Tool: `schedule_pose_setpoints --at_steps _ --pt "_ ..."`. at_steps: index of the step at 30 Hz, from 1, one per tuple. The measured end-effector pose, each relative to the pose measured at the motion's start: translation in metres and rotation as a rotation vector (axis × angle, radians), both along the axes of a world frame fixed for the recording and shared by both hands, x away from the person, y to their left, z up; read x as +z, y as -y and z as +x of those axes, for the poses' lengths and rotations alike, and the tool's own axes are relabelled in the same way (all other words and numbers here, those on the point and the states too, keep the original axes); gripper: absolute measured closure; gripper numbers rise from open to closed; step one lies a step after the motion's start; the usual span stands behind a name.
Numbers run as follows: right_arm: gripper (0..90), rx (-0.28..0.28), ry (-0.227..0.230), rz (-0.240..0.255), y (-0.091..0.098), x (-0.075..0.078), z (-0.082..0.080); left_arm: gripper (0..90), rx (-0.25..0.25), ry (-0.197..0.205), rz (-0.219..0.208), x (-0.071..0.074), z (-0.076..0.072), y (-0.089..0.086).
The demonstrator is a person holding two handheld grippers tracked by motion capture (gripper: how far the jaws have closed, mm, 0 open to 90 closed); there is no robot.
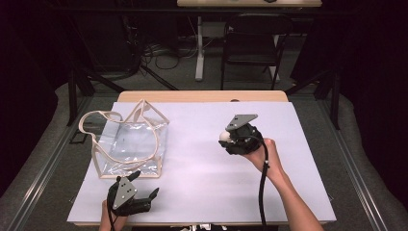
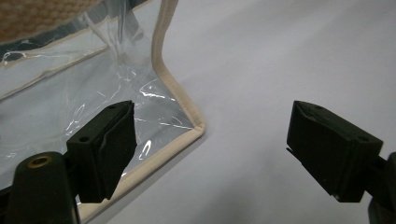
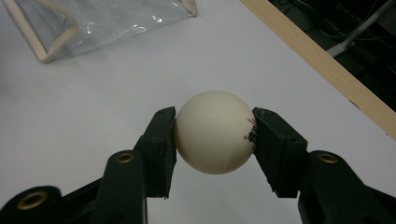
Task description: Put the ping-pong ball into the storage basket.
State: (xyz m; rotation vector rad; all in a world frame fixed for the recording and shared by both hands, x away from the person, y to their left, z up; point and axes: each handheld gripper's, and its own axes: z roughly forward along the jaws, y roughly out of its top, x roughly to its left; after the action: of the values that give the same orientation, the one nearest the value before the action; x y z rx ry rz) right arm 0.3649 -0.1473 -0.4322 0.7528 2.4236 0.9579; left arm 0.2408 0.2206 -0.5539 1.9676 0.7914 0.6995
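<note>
A white ball (image 3: 215, 132) with small red and black print is pinched between the jaws of my right gripper (image 3: 214, 140), held above the white table cover. From above, the ball (image 1: 224, 136) shows at the left tip of the right gripper (image 1: 227, 138), right of the table's middle. A clear plastic tote bag (image 1: 130, 144) with beige trim and handles lies at the left. My left gripper (image 1: 144, 185) rests near the front edge, just below the bag's near corner (image 2: 198, 128), jaws wide open and empty (image 2: 210, 149).
A white sheet (image 1: 202, 183) covers the wooden table (image 1: 202, 96); its wooden edge (image 3: 322, 65) runs past the ball at the right. Behind the table stand a black chair (image 1: 252, 43), a desk leg (image 1: 199, 48) and cables on the floor.
</note>
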Motion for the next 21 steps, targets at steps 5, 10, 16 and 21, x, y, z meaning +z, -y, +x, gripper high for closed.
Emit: schedule_pose_setpoints --at_steps 5,10,16,21 --pt "51.1 0.008 -0.005 -0.009 -0.005 0.003 0.004 16.1 0.001 -0.006 -0.006 0.000 0.000 0.000" --pt "51.1 0.017 0.005 -0.014 -0.010 0.007 0.007 16.2 0.004 0.000 -0.002 0.000 0.000 0.001" --pt "51.1 0.022 0.010 -0.019 -0.013 0.010 0.011 16.1 0.007 -0.002 -0.007 0.000 0.001 0.000" --pt "51.1 0.026 0.007 -0.014 -0.014 0.012 0.015 16.2 0.001 -0.007 -0.001 -0.001 0.001 0.002"
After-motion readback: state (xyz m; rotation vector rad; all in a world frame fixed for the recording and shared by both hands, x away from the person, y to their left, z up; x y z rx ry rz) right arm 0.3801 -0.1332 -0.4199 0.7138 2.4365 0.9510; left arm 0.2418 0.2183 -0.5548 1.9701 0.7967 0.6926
